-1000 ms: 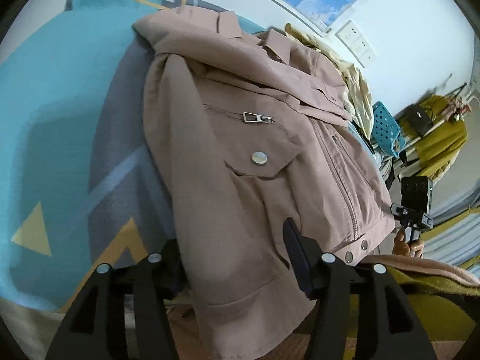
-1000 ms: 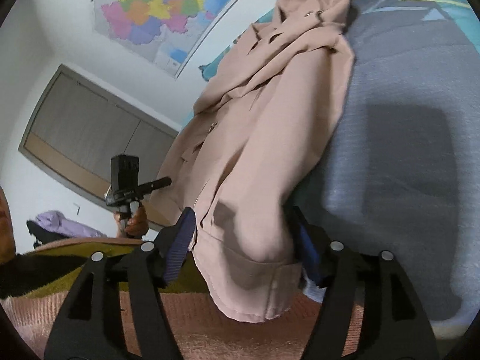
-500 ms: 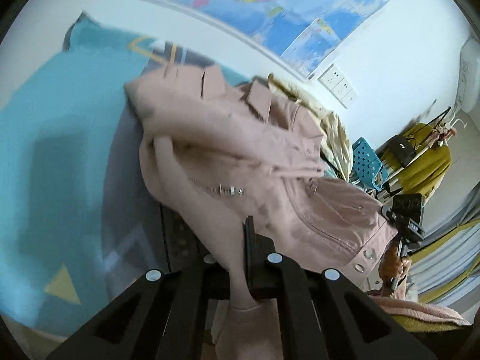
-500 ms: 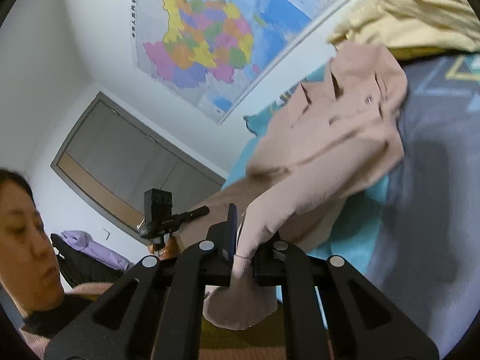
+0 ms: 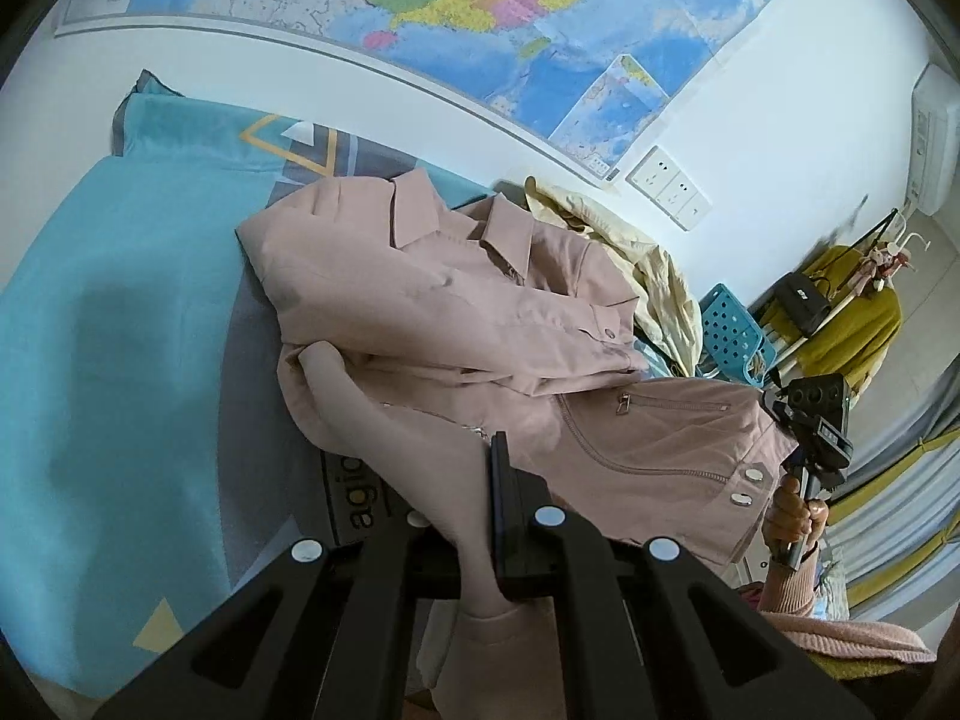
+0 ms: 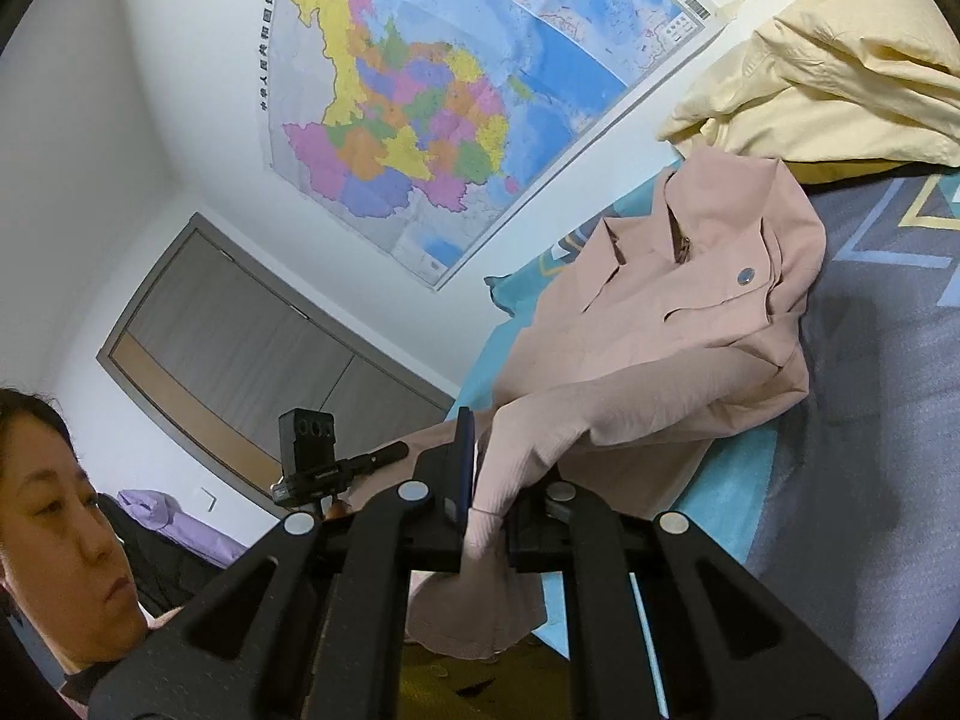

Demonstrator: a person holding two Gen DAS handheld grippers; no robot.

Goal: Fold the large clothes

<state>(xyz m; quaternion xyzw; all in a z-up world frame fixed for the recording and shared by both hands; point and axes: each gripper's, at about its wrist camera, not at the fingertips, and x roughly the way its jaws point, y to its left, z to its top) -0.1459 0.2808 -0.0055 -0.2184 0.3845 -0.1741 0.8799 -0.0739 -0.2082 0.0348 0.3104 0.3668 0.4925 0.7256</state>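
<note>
At frame bottom, both views: left hand-held gripper (image 5: 480, 516) and right hand-held gripper (image 6: 489, 504), apart a second ago, now clamp the pink jacket (image 5: 456, 312) hem, lifting it off the bed (image 5: 120, 312) for folding.

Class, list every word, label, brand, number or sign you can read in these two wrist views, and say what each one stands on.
"agio": partial letters on a grey panel showing under the lifted pink jacket; the rest is covered.
Vertical title on the wall map, along its left edge: too small to read.
Place names on the map: too small to read.
Barcode at the map's corner: unreadable.
</note>
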